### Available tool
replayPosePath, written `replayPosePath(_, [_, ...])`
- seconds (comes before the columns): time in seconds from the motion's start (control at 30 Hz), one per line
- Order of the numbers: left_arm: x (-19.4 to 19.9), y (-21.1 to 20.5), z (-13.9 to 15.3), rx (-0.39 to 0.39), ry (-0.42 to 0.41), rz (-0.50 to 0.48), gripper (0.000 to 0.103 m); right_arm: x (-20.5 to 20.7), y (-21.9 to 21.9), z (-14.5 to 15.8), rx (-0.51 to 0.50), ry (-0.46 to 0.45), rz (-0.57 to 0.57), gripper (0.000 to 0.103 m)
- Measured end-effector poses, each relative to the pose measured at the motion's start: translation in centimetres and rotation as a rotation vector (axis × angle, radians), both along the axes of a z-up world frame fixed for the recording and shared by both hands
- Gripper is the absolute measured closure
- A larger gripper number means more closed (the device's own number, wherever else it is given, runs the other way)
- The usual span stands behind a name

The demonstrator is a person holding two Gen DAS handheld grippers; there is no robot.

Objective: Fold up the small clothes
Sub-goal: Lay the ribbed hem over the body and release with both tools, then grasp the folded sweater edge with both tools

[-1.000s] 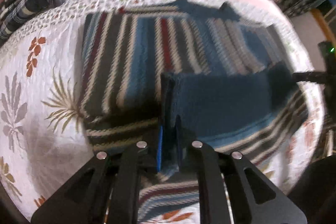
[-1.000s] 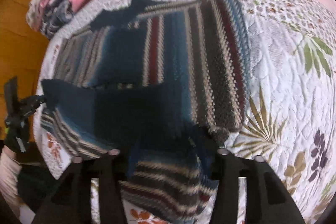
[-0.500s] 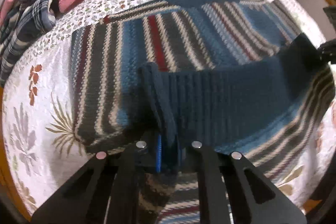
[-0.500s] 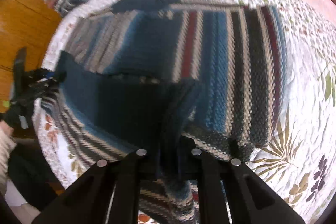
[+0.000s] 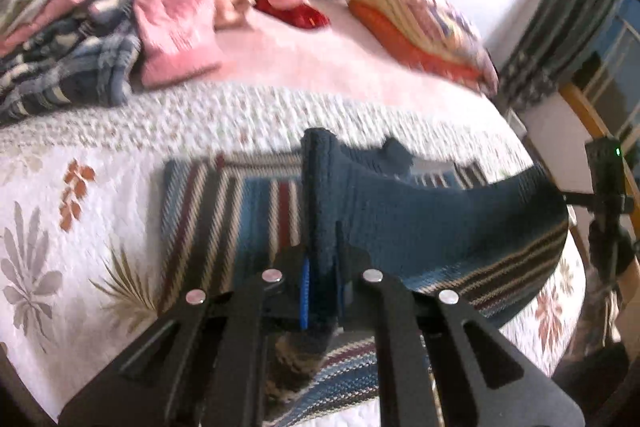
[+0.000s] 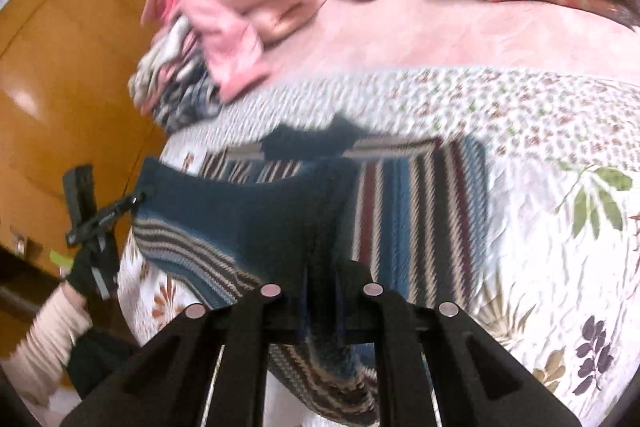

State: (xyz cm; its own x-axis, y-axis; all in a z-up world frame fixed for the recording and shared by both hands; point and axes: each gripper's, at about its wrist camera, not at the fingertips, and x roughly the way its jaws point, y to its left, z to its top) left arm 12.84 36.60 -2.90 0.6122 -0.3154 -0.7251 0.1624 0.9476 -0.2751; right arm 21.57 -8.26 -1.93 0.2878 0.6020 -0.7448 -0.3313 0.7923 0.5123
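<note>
Striped knit sweater lies on the quilt, its blue hem pinched by both tools.

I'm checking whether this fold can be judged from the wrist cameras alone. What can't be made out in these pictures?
- Left wrist view: how much hem the left gripper fingers pinch; the striped sweater bunches over them.
- Right wrist view: the right gripper fingertips, lost in dark knit.
- Both views: the sweater's near part, hidden under the gripper bodies.
- Both views: the sweater's collar, smeared by motion blur.
- Clothes pile: separate garments, blurred.
</note>
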Motion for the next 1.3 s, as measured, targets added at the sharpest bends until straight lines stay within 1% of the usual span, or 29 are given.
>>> replayPosePath(0.07, [1.4, 0.5, 0.6, -0.007, -0.014, 0.022, 0.096, 1.1, -0.3, 0.6, 0.013, -0.008, -0.034, 0.094])
replayPosePath(0.13, [3.0, 0.8, 0.5, -0.015, -0.020, 0.042, 0.096, 2.8, 0.2, 0.9, -0.011, -0.018, -0.058, 0.094])
replayPosePath(0.27, [6.4, 0.9, -0.6, 0.013, -0.006, 0.084, 0.096, 6.7, 0.8, 0.4, -0.020, -0.014, -0.121, 0.094])
replayPosePath(0.33, [8.4, 1.0, -1.5, 0.026, 0.008, 0.103, 0.096, 9.1, 1.3, -0.4, -0.029, -0.001, -0.153, 0.094])
replayPosePath(0.4, [9.9, 1.0, -2.5, 0.048, 0.023, 0.115, 0.096, 10.9, 1.9, -1.7, -0.050, 0.015, -0.172, 0.094])
replayPosePath(0.5, [12.2, 0.9, -4.7, 0.096, 0.054, 0.119, 0.095, 13.1, 2.5, -3.8, -0.082, 0.046, -0.194, 0.094])
replayPosePath(0.57, [13.5, 0.6, -6.7, 0.123, 0.090, 0.121, 0.095, 14.1, 3.0, -5.8, -0.117, 0.072, -0.202, 0.094])
replayPosePath(0.77, [14.9, 0.2, -11.1, 0.170, 0.162, 0.136, 0.094, 15.2, 3.5, -10.4, -0.173, 0.130, -0.220, 0.093])
replayPosePath(0.87, [14.8, 0.3, -11.9, 0.171, 0.174, 0.154, 0.088, 15.3, 3.3, -11.9, -0.183, 0.153, -0.234, 0.090])
replayPosePath(0.9, [14.7, 0.5, -11.9, 0.169, 0.178, 0.161, 0.084, 15.3, 3.4, -12.2, -0.195, 0.157, -0.237, 0.088])
replayPosePath(0.97, [14.7, 0.8, -11.7, 0.162, 0.192, 0.172, 0.081, 15.1, 3.3, -12.4, -0.200, 0.165, -0.240, 0.086])
replayPosePath(1.03, [14.2, 1.1, -11.1, 0.165, 0.202, 0.182, 0.071, 14.4, 2.9, -11.8, -0.208, 0.164, -0.250, 0.075])
replayPosePath(1.1, [13.0, 1.4, -9.7, 0.190, 0.198, 0.197, 0.062, 13.3, 2.1, -10.6, -0.225, 0.155, -0.251, 0.071])
replayPosePath(1.13, [12.4, 1.4, -9.2, 0.200, 0.191, 0.200, 0.061, 13.0, 1.8, -10.1, -0.223, 0.151, -0.254, 0.066])
replayPosePath(1.17, [11.5, 1.4, -8.3, 0.219, 0.188, 0.202, 0.061, 12.3, 1.3, -9.5, -0.218, 0.147, -0.257, 0.064])
replayPosePath(1.2, [10.7, 1.4, -7.7, 0.222, 0.184, 0.196, 0.059, 11.0, 0.4, -8.4, -0.202, 0.141, -0.263, 0.062])
replayPosePath(1.23, [9.4, 1.3, -6.7, 0.221, 0.183, 0.180, 0.056, 10.3, -0.2, -7.9, -0.188, 0.144, -0.265, 0.061])
replayPosePath(1.3, [7.6, 0.8, -5.6, 0.237, 0.191, 0.159, 0.055, 7.9, -1.4, -6.7, -0.164, 0.161, -0.262, 0.061])
